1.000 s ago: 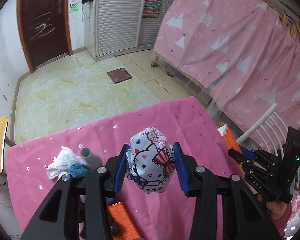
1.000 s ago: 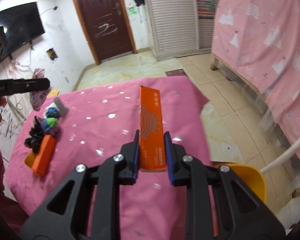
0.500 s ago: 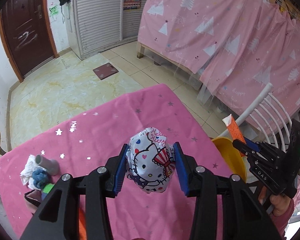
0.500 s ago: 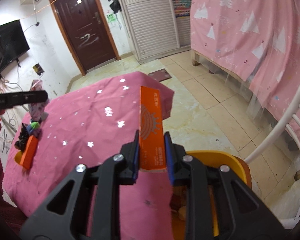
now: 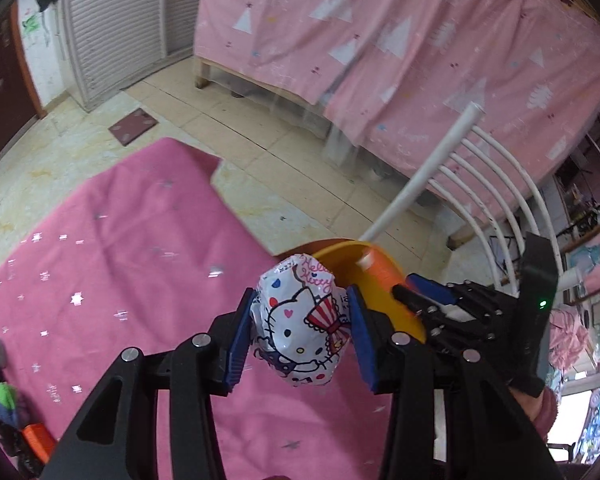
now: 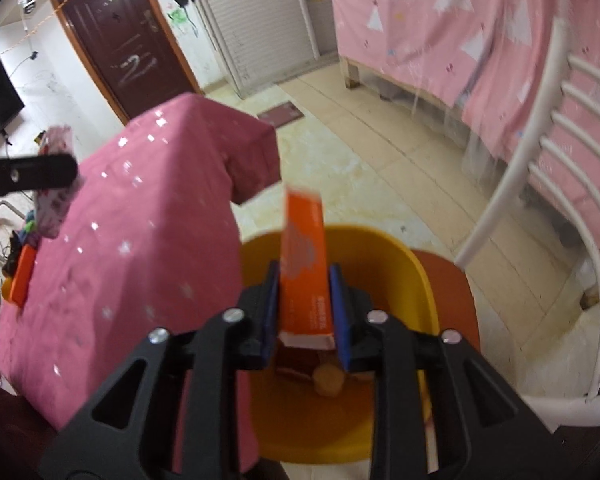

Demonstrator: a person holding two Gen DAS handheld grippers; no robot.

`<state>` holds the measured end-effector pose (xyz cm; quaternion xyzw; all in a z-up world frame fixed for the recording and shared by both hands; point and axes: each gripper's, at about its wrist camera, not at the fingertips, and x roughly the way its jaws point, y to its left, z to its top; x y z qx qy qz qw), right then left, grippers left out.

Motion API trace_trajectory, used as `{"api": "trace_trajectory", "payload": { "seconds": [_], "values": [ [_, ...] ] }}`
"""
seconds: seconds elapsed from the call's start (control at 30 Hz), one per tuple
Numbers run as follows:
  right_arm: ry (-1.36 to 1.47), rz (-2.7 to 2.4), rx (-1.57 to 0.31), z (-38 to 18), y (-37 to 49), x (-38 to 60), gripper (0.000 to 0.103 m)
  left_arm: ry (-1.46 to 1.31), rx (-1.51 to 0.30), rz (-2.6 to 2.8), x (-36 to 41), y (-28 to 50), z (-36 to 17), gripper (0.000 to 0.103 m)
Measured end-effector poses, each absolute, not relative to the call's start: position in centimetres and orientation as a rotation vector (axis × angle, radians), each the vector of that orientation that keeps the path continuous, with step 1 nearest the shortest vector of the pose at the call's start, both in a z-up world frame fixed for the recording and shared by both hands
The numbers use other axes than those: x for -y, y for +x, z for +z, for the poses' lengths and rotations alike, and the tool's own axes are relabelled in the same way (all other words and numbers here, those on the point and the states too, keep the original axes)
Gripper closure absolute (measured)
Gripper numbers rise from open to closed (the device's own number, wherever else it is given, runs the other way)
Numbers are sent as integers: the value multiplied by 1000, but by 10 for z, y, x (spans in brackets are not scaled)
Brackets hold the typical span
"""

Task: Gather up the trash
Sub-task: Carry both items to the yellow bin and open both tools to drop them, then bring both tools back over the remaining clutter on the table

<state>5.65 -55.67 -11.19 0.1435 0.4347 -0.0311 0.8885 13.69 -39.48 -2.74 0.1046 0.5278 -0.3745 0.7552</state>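
My left gripper point(image 5: 300, 332) is shut on a crumpled Hello Kitty wrapper point(image 5: 300, 320) and holds it above the right edge of the pink table point(image 5: 120, 264). My right gripper point(image 6: 305, 316) is shut on a long orange box point(image 6: 305, 272), held upright over the open yellow bin point(image 6: 412, 264), which holds some trash. In the left wrist view the bin point(image 5: 368, 276) sits just beyond the wrapper, with the right gripper point(image 5: 424, 296) and orange box point(image 5: 380, 270) over it.
A white slatted chair point(image 6: 540, 168) stands right of the bin. A pile of leftover scraps with an orange box point(image 6: 22, 276) lies at the table's far left. A pink curtained bed point(image 5: 420, 60) is behind.
Both grippers moved right, off the table toward the bin. The orange box now hangs over the bin's mouth, and the wrapper has come to the table's right edge.
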Motion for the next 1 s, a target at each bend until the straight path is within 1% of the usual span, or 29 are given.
{"api": "trace_trajectory", "payload": {
  "seconds": [0.03,0.07,0.13,0.27,0.4,0.5,0.73,1.0],
  "values": [
    [310,-67,-910,-115,54,560,40,228,-1156,-829,402,135,-29,66],
    [325,-65,-908,-117,50,564,36,230,-1159,-844,408,132,-31,65],
    [323,-84,-907,-119,48,570,36,234,-1175,-870,422,124,-38,61],
    [351,-106,-897,-121,44,582,36,242,-1206,-901,438,111,-49,55],
    [359,-107,-879,-118,43,586,36,235,-1199,-922,439,103,-49,42],
    [360,-119,-879,-118,42,591,36,222,-1198,-930,437,103,-48,37],
    [347,-130,-861,-106,44,586,36,194,-1161,-924,415,107,-30,34],
    [272,-87,-831,-76,60,553,36,123,-1086,-889,358,117,1,32]
  ]
}}
